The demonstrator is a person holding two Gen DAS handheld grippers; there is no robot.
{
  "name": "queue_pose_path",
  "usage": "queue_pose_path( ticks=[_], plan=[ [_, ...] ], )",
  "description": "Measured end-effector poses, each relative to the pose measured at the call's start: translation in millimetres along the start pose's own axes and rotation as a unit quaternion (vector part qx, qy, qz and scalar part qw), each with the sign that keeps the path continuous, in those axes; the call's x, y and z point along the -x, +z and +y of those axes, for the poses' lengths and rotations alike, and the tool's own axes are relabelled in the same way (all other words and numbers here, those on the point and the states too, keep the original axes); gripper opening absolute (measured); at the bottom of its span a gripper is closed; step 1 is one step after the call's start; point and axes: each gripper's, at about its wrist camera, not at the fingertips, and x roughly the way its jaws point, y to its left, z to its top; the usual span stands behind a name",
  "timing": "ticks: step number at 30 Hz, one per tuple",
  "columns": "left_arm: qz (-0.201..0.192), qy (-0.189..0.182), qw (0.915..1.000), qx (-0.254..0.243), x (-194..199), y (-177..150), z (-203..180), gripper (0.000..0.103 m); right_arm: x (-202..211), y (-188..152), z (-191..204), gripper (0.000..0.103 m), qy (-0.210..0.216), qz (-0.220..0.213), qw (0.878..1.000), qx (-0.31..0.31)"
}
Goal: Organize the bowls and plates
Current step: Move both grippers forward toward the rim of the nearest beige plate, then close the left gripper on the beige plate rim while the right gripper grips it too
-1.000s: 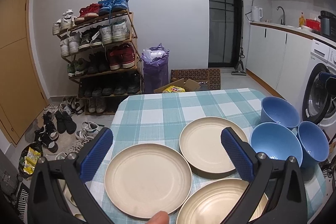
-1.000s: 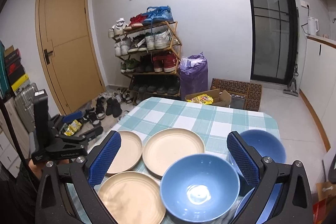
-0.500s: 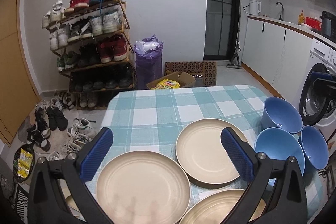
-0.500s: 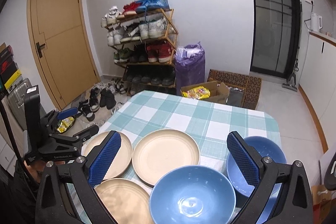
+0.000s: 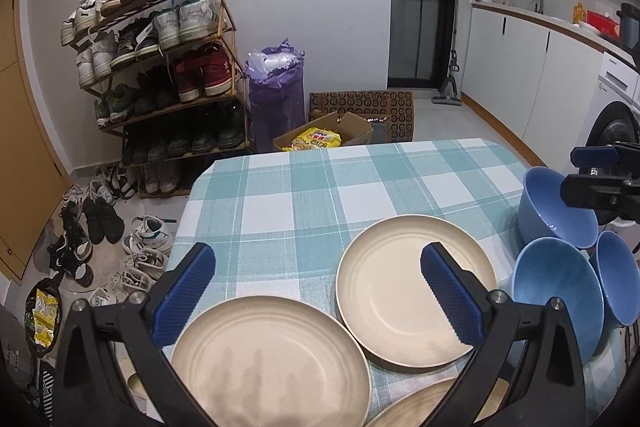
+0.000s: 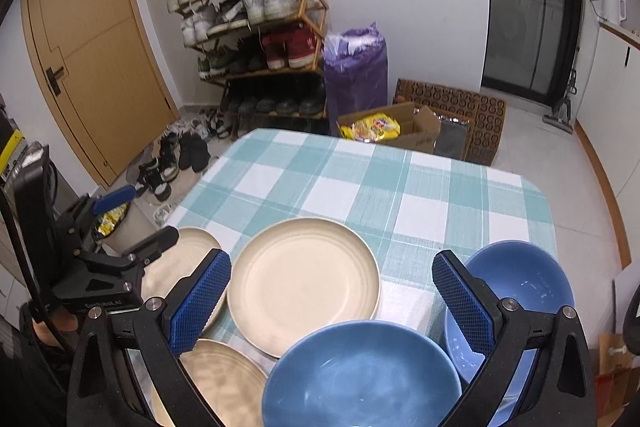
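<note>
The left claw (image 5: 318, 293) hangs released at the bottom of its own frame, its blue fingers spread wide above two cream plates and grasping nothing. The near plate (image 5: 270, 361) lies at lower centre of that frame; a second plate (image 5: 394, 291) sits just to its right, their rims close together or touching. The edge of a third plate (image 5: 416, 405) shows at the bottom right. At the right edge of the frame three blue bowls cluster together: a far bowl (image 5: 550, 209), a middle bowl (image 5: 558, 291) and a bowl (image 5: 618, 277) at the edge.

The right claw (image 6: 332, 301) is likewise released and empty, its fingers standing wide over the nearest blue bowl (image 6: 360, 375) at the bottom of its frame. Another blue bowl (image 6: 524, 277) sits at lower right, and a cream plate (image 6: 306, 281) at centre.

All of these rest on a desk (image 5: 312, 187) covered in a teal-and-white checked cloth. Beyond it, at upper left of the frame, stands a shoe rack (image 5: 160, 59), with a purple bag (image 5: 276, 99) beside it.
</note>
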Motion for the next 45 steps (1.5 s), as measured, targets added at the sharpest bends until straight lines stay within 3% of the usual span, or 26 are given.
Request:
queue_pose_path(
  ticks=[8,17,27,30,32,36,39,43,45],
  plan=[
    [0.03,0.001,0.9995,-0.006,-29.3,-4.3,-2.5,0.103,-49.3,-0.7,-13.0,0.103,-0.009,0.074,0.997,-0.007],
    [0.065,0.005,0.9978,-0.008,-63.9,-10.3,-4.3,0.103,-91.9,-0.1,-17.9,0.102,-0.006,0.125,0.992,0.001],
    [0.1,-0.008,0.9948,-0.017,-96.3,-19.6,-10.4,0.101,-134.4,-5.4,-17.1,0.093,-0.01,0.178,0.984,0.008],
    [0.117,-0.017,0.9928,-0.02,-105.5,-22.9,-12.3,0.093,-147.7,-9.1,-17.8,0.083,-0.012,0.202,0.979,0.007],
    [0.121,-0.023,0.9922,-0.021,-109.6,-24.8,-13.8,0.093,-157.5,-12.1,-18.6,0.083,-0.015,0.218,0.976,0.007],
    [0.134,-0.033,0.99,-0.028,-116.0,-28.7,-17.1,0.082,-171.6,-16.3,-22.8,0.079,-0.023,0.241,0.97,0.002],
    [0.142,-0.037,0.9887,-0.032,-117.9,-31.1,-19.5,0.082,-180.4,-21.1,-25.4,0.076,-0.029,0.259,0.966,0.002],
    [0.16,-0.041,0.9856,-0.039,-123.3,-34.1,-22.7,0.07,-190.4,-26.9,-27.4,0.071,-0.032,0.28,0.96,0.006],
    [0.169,-0.044,0.9839,-0.04,-125.8,-36.2,-23.7,0.07,-194.6,-29.4,-28.5,0.063,-0.032,0.288,0.957,0.005]
  ],
)
